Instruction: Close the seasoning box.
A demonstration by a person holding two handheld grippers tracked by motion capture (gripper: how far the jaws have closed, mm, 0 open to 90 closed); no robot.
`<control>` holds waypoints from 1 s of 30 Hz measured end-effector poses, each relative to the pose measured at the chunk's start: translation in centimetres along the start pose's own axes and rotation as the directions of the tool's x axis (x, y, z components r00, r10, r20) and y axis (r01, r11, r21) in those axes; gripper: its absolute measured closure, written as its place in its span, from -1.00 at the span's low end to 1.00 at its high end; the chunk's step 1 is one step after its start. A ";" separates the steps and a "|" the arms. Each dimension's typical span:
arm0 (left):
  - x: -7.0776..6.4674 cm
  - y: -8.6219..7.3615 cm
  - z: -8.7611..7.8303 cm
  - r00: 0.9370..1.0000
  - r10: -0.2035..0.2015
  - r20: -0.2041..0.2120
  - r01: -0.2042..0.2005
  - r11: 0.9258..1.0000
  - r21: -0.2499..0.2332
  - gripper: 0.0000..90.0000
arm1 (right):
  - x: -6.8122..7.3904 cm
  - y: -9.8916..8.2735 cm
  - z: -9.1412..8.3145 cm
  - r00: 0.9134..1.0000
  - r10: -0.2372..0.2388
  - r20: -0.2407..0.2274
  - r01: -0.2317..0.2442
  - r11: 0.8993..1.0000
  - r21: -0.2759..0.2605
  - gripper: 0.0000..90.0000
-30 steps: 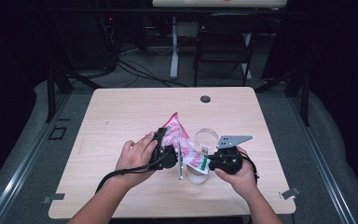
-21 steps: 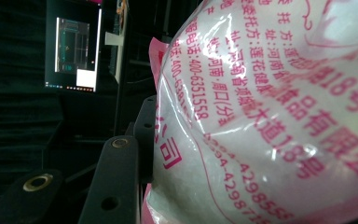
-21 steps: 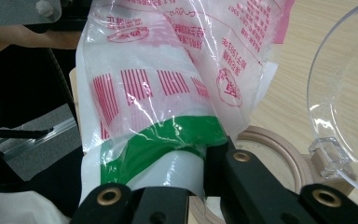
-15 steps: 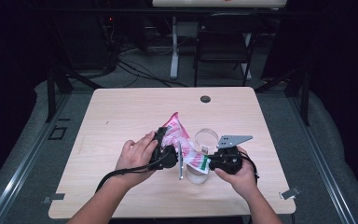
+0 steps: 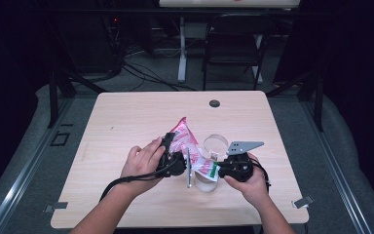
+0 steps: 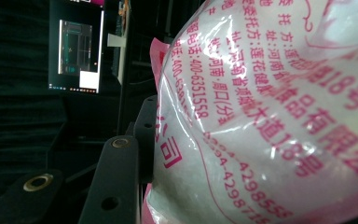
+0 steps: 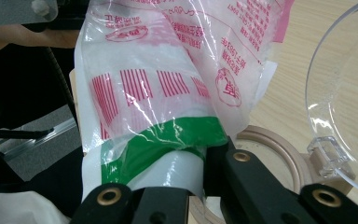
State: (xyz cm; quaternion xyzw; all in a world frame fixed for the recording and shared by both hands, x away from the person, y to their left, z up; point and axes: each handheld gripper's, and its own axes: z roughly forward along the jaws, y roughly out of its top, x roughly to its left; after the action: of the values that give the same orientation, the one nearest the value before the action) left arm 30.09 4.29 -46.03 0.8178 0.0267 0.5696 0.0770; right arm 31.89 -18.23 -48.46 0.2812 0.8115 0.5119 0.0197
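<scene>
A pink-and-white printed plastic bag point(image 5: 184, 139) of white powder is held above the table between both grippers. My left gripper point(image 5: 169, 145) grips its upper part; in the left gripper view the bag point(image 6: 270, 116) presses against the black jaws of that gripper point(image 6: 140, 154). My right gripper point(image 5: 215, 170) is shut on the bag's green-banded lower end point(image 7: 168, 135), which shows between the jaws of the gripper point(image 7: 200, 172). A clear round jar point(image 5: 205, 184) stands under the bag. Its wooden rim point(image 7: 279, 154) and hinged clear lid point(image 7: 340, 93), swung open, lie just past the right jaws.
The light wooden table point(image 5: 126, 117) has a dark round cable hole point(image 5: 215, 103) near its far edge. A dark chair point(image 5: 233, 44) and cables lie beyond the table. A cable point(image 5: 121, 183) trails from my left gripper toward the near edge.
</scene>
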 end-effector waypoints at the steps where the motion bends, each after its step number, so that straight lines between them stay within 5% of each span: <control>1: 0.0 0.0 0.0 1.000 0.000 -0.001 0.000 1.000 -0.001 0.37 | 0.0 0.0 0.0 1.000 0.000 0.000 0.000 1.000 0.000 1.00; 30: 0.3 0.3 -0.2 1.000 0.016 -0.012 -0.016 1.000 -0.002 0.37 | -0.1 0.0 -0.1 1.000 0.003 -0.002 -0.003 1.000 -0.010 1.00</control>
State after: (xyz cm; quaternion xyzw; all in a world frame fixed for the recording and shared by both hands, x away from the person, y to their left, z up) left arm 29.97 4.04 -45.63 0.8144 0.0200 0.5753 0.0733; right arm 31.92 -18.36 -48.45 0.2819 0.8085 0.5162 0.0197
